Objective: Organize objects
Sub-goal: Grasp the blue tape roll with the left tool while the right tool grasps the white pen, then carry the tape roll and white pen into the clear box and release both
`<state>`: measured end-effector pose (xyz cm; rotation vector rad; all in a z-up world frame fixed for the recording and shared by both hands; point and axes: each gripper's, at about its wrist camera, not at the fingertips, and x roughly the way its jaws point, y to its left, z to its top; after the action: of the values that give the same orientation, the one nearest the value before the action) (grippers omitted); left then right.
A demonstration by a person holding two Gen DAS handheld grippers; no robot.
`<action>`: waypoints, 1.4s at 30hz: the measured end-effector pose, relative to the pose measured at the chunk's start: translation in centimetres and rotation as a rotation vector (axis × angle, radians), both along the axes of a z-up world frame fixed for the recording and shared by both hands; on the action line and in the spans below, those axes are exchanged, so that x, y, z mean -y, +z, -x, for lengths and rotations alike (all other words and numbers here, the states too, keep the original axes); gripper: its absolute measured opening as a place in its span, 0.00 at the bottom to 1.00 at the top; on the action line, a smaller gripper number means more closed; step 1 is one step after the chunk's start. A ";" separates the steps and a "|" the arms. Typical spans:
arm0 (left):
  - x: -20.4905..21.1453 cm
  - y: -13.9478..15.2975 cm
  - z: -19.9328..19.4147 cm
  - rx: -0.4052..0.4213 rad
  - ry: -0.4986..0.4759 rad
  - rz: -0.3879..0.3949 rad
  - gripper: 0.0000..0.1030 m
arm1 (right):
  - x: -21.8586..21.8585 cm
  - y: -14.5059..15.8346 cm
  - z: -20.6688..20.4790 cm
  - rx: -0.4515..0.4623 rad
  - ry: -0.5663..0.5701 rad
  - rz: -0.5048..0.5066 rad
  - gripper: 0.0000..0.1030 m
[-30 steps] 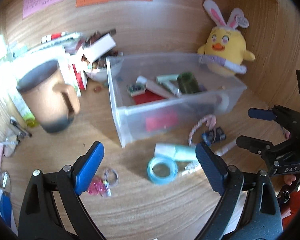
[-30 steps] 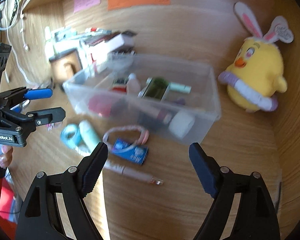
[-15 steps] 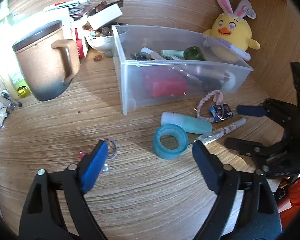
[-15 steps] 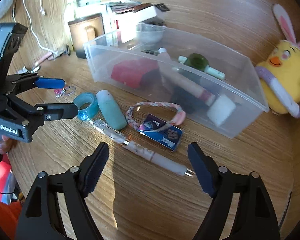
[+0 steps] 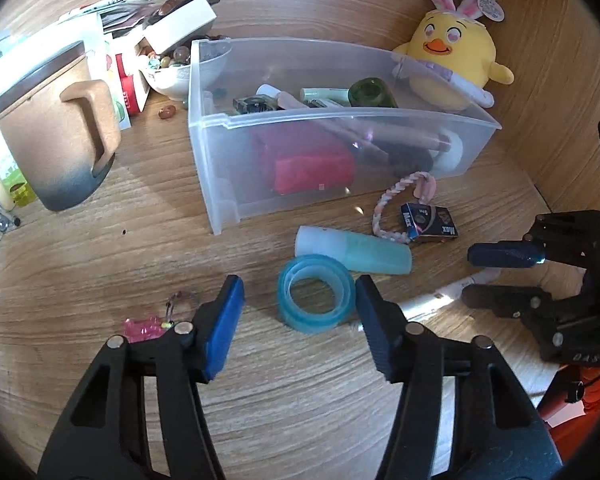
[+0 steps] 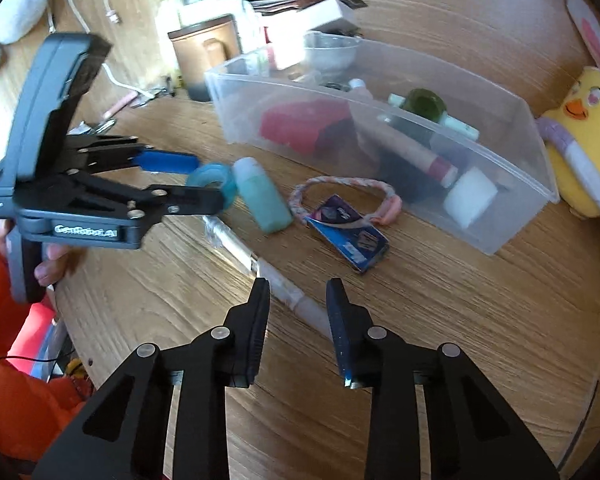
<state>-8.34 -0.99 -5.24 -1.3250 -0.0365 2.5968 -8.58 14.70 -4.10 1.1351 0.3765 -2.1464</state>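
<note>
A clear plastic bin (image 5: pixel 380 168) (image 6: pixel 500 216) on the wooden desk holds several small items. In front of it lie a blue tape roll (image 5: pixel 316 294) (image 6: pixel 214 178), a teal tube (image 5: pixel 356 250) (image 6: pixel 262 198), a pink braided band (image 5: pixel 396 200) (image 6: pixel 344 188), a small dark blue box (image 5: pixel 430 220) (image 6: pixel 350 236) and a white pen (image 5: pixel 444 292) (image 6: pixel 260 270). My left gripper (image 5: pixel 298 306) (image 6: pixel 192 180) is open, its fingers either side of the tape roll. My right gripper (image 6: pixel 298 300) (image 5: pixel 488 276) is open, fingers straddling the pen.
A brown mug (image 5: pixel 56 128) stands left of the bin, with boxes and a bowl of stones (image 5: pixel 168 68) behind. A yellow plush chick (image 5: pixel 448 60) (image 6: pixel 584 136) sits at the bin's right. A pink keyring charm (image 5: pixel 148 326) lies near my left finger.
Both grippers have come down toward the desk. The left has closed in around the tape roll and narrowed. The right has narrowed around the pen.
</note>
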 end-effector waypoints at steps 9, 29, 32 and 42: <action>-0.3 0.2 -0.4 -0.051 -0.013 0.022 0.38 | 2.7 -0.8 0.2 -0.012 0.070 -0.037 0.26; 1.6 1.6 -2.9 -0.096 0.076 -0.064 0.38 | 1.6 0.0 -3.2 -0.020 0.065 0.063 0.10; 1.3 2.6 -3.2 -0.127 0.075 -0.076 0.38 | 1.3 1.1 -3.3 -0.046 0.047 0.102 0.10; -0.5 5.5 -3.2 -0.239 0.045 -0.070 0.38 | -0.2 4.3 -2.0 -0.120 -0.046 0.213 0.10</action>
<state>-5.18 -0.49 0.21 -0.9953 -0.1173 2.7458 -6.56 14.92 0.20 0.9065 0.1707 -2.2398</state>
